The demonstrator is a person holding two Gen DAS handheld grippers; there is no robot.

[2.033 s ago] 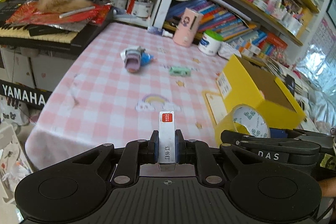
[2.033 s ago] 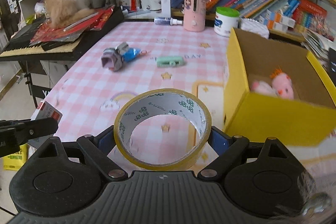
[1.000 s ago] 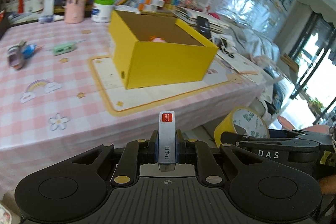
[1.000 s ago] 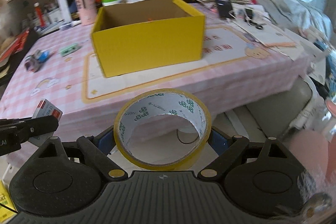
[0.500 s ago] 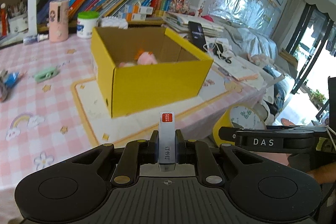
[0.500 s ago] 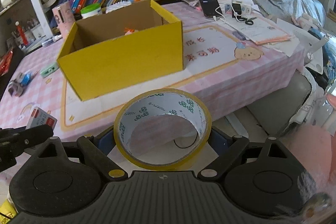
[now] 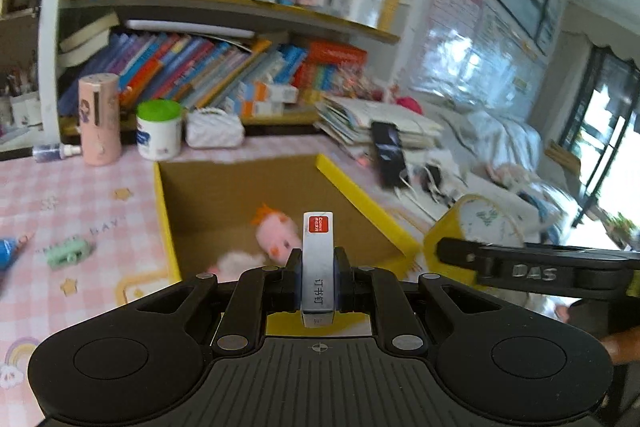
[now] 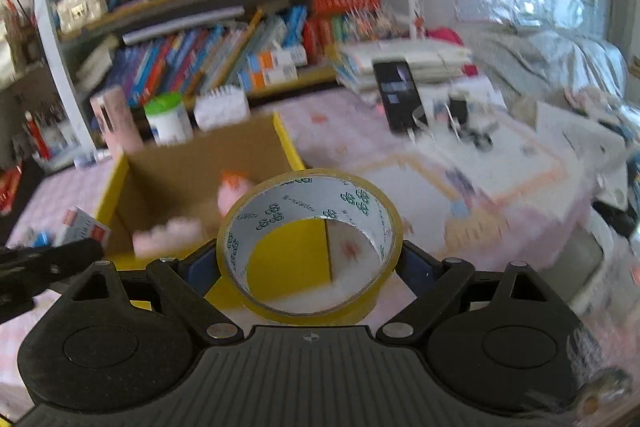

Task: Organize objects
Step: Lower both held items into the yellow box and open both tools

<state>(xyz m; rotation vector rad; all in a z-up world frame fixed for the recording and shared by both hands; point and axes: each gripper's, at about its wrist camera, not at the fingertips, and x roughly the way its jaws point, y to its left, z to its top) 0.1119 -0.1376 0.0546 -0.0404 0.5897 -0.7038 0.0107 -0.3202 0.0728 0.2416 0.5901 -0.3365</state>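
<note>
Left gripper (image 7: 318,269): jaws pinched tight on a slim staple box (image 7: 318,263), held upright above the open yellow box (image 7: 240,183); its red label is too small to read, while the Chinese characters down its edge are legible. Right gripper (image 8: 310,259): jaws spread wide yet clamping the yellow tape roll (image 8: 310,247), whose inner print is blurred. The pink plush toys (image 7: 278,233) inside are partly hidden. "DAS" marks the right gripper's finger in the left view.
</note>
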